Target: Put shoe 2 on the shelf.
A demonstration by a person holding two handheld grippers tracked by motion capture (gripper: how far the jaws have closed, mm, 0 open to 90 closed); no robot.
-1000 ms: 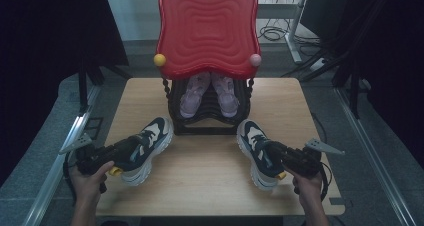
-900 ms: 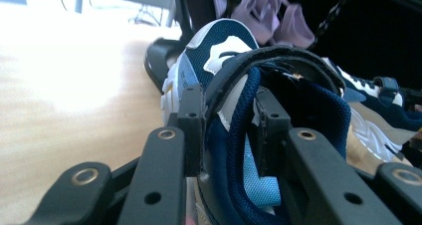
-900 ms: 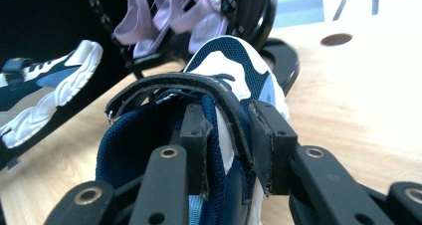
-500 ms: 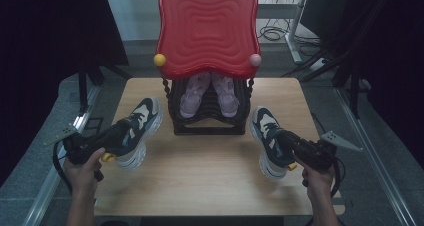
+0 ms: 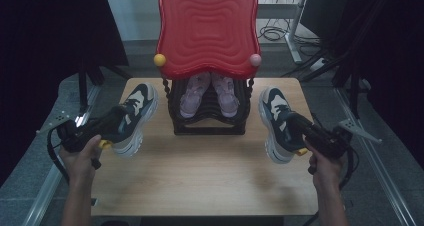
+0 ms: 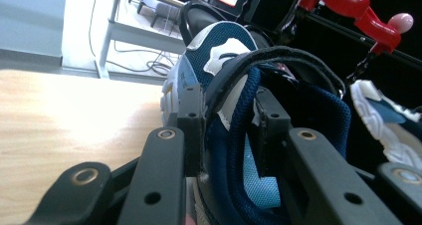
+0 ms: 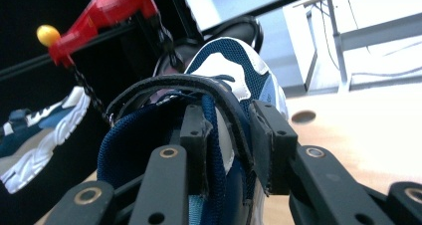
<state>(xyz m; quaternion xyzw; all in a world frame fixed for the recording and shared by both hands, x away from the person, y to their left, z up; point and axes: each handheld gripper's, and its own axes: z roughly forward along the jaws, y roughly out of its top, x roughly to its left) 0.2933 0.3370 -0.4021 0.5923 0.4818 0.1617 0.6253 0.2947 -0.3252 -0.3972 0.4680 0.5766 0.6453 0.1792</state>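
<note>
1. Left of the black shoe rack (image 5: 209, 117), the left gripper (image 5: 107, 127) has its jaws clamped on the collar of a navy-and-white sneaker (image 5: 134, 117).
2. Right of that rack, the right gripper (image 5: 300, 127) pinches the matching sneaker (image 5: 275, 122) by its collar.

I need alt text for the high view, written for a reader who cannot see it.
Seen from above, a person's hands hold two tongs, each shut on a navy and white sneaker: the left tongs on the left sneaker, the right tongs on the right sneaker. Between them on the wooden table stands a black rack with a red top, holding pink shoes.
</note>
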